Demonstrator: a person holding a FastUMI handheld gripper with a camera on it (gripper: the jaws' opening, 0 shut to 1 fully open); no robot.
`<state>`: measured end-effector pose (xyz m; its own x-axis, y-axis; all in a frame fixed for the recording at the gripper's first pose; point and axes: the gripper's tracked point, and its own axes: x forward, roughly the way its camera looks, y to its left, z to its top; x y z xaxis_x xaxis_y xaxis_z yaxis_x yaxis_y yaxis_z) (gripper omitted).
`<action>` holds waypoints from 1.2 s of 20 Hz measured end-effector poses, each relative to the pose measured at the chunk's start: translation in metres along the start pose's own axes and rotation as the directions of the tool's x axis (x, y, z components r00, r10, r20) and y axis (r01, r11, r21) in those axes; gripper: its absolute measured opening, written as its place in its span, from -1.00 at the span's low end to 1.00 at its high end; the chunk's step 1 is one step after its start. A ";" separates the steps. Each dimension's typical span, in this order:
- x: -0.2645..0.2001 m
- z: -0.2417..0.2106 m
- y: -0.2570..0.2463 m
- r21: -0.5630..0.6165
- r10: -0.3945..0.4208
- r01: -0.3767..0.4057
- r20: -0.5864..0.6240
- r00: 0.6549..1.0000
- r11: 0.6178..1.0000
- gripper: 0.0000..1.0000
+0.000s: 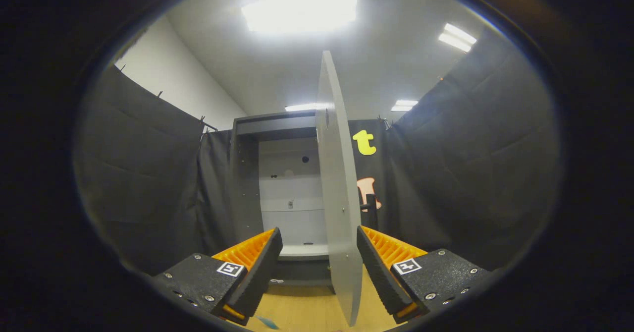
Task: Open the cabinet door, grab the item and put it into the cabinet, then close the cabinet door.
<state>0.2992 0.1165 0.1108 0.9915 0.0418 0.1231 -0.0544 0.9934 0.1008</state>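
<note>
Two ribbed fingers (277, 245) astride flat door (339, 183)

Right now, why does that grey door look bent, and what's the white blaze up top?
In the gripper view the fisheye lens bows the straight cabinet door, seen edge-on between the open fingers of the hand-held gripper; the ceiling light is overexposed into glare; the cabinet interior stays sharp and evenly lit.
</note>
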 end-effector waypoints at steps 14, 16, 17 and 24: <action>-0.013 -0.137 0.083 -0.028 0.132 -0.140 -0.201 0.971 0.990 0.86; -0.015 -0.176 0.094 -0.014 0.150 -0.159 -0.259 0.954 0.987 0.87; -0.015 -0.197 0.097 -0.004 0.151 -0.160 -0.295 0.944 0.987 0.87; -0.022 -0.306 0.109 0.037 0.141 -0.140 -0.473 0.870 0.989 0.87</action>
<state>0.3080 0.2567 -0.1829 0.9106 0.2268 -0.3455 -0.1970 0.9731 0.1195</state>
